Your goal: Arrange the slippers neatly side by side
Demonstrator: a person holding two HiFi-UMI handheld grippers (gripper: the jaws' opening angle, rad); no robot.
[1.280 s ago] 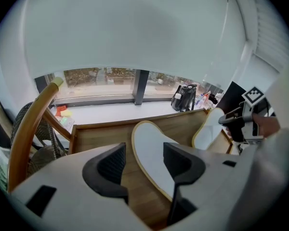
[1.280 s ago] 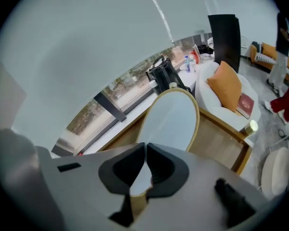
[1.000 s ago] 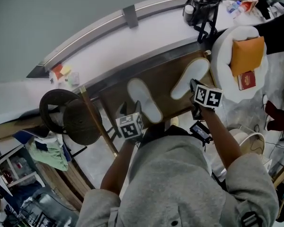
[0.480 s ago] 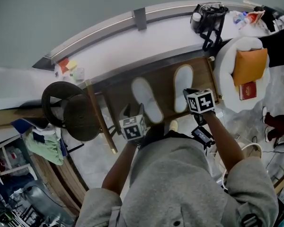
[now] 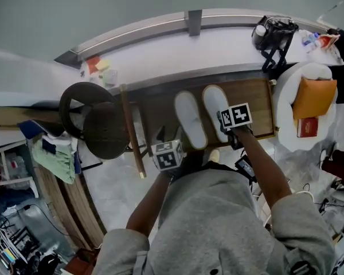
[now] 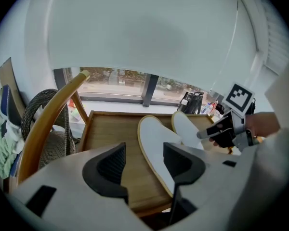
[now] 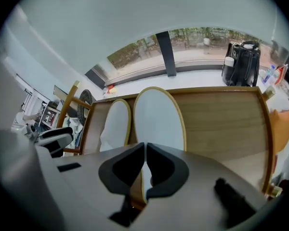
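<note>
- The right slipper (image 5: 213,105) has swung in from its splayed angle. It now lies just beside the left slipper (image 5: 189,119) on the wooden table (image 5: 258,105), nearly parallel.
- My right gripper (image 7: 145,165) is pinched on the right slipper's near heel rim, jaws almost together.
- My left gripper (image 6: 144,165) hangs empty over the left slipper's near end, jaws apart.
- I judge the pair nearly arranged. The right one sits a touch farther, so I would even the heels, then release.

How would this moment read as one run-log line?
step: slipper alignment | right gripper: shut on right slipper, near end | left gripper: open, empty | left slipper: alongside right one, on wooden table
</note>
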